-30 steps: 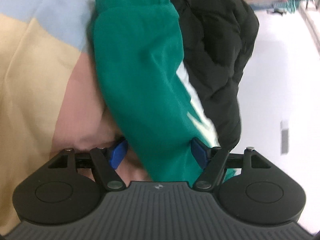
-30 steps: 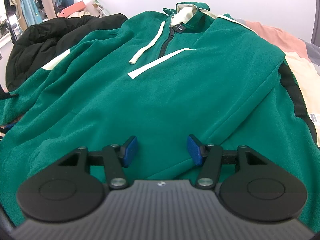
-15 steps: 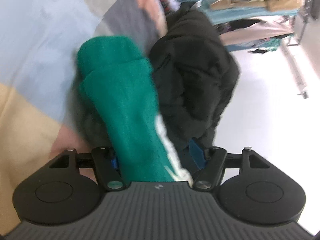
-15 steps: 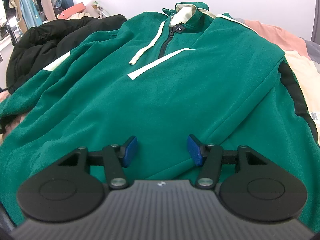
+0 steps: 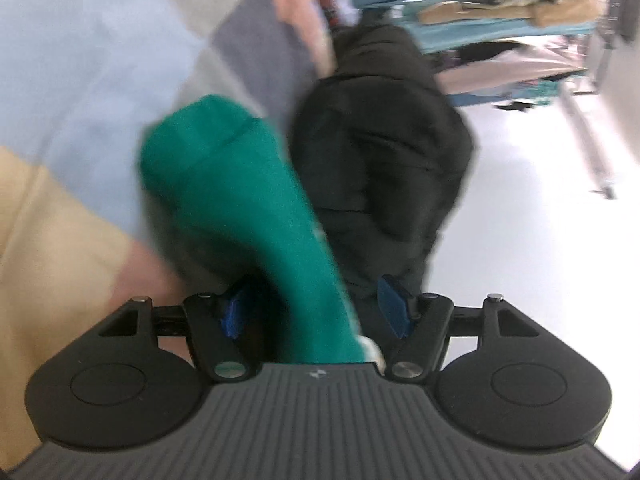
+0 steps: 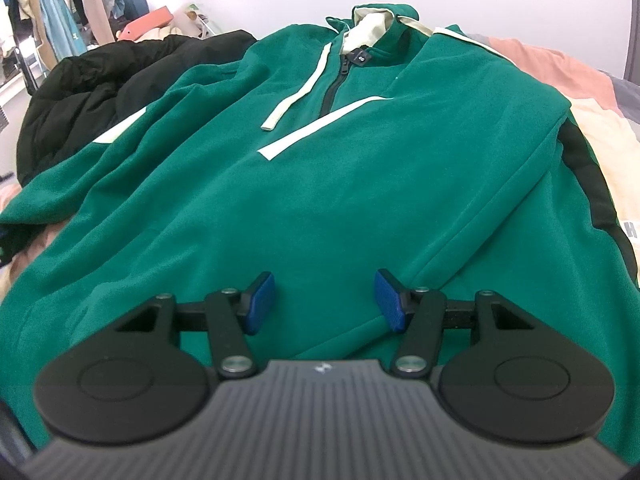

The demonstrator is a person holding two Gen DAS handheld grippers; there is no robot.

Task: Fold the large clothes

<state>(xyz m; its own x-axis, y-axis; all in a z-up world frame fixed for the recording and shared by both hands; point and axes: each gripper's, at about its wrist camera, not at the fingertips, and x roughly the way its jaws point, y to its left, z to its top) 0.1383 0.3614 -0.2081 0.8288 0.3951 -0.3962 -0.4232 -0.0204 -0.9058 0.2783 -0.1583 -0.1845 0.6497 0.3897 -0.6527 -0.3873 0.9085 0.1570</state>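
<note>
The left gripper (image 5: pixel 314 314) is standing with its fingers (image 5: pixel 394 312) fairly wide, and the green sleeve (image 5: pixel 240 216) of the pullover is running up between them from the base outward; the view is blurred, so whether the pads are pressing the fabric cannot be told, though a gap is showing between the sleeve and the right finger. Just beyond and to the right of those fingers a black puffer jacket (image 5: pixel 384 168) is lying bunched against the sleeve, and past the sleeve's cuff a patchwork bedcover (image 5: pixel 80 80) in pale blue, cream, pink and grey is spreading out. The right gripper (image 6: pixel 322 300) is hovering with its fingers (image 6: pixel 260 300) apart and nothing between them, directly over the lower front of the green fleece pullover (image 6: pixel 320 184), which is lying face up with its zip collar at the far end and its other sleeve already folded in along the right of the fingers. Beyond the left side, the same black jacket (image 6: pixel 100 92) is sitting under the pullover's shoulder. The likely risk is the sleeve slipping out of the loose left fingers as it is being carried across, or the jacket dragging along with it and rumpling the fold.
</note>
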